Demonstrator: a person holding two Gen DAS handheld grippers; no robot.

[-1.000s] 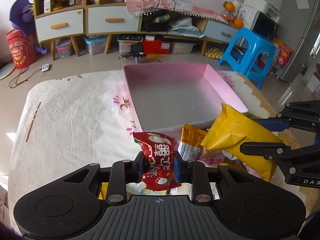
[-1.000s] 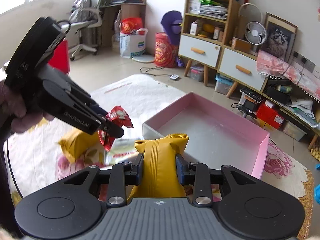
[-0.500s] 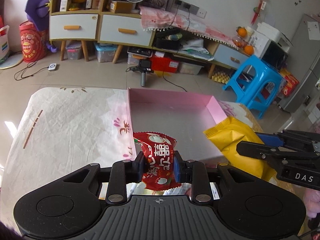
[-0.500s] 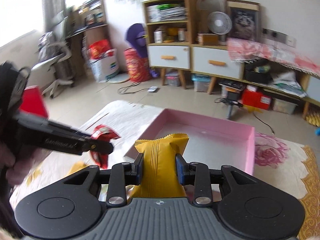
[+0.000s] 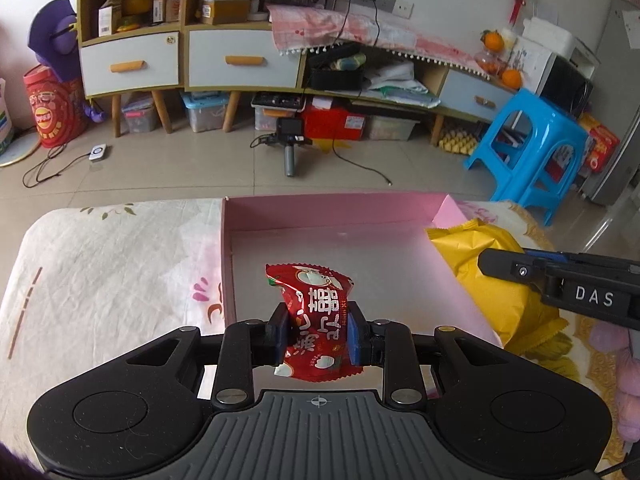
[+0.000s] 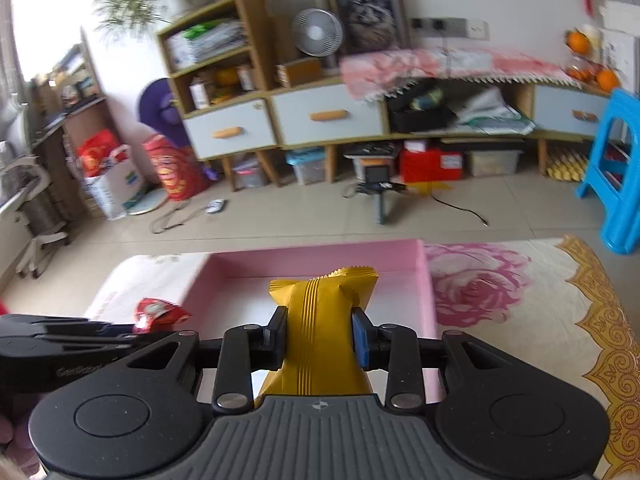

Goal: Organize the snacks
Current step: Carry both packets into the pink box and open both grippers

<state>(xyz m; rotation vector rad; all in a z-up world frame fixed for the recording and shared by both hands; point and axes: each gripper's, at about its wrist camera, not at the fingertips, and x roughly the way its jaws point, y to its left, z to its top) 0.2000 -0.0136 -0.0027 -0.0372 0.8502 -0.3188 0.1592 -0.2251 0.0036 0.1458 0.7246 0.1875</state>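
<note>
Pink box (image 5: 336, 216): open-topped, shallow, on a floral tablecloth (image 5: 112, 264); floor bare grey. Landmark for all entries.

Left gripper (image 5: 318, 334): fingers clamped on a red snack packet (image 5: 316, 316), held upright above the box's near-left part.

Right gripper (image 6: 320, 338): fingers clamped on a yellow snack packet (image 6: 320, 328), upright, above the box's near-right edge, its crimped top over the box interior.

Blue plastic stool (image 5: 532, 148): on the tiled floor, beyond the box's far-right corner.
</note>
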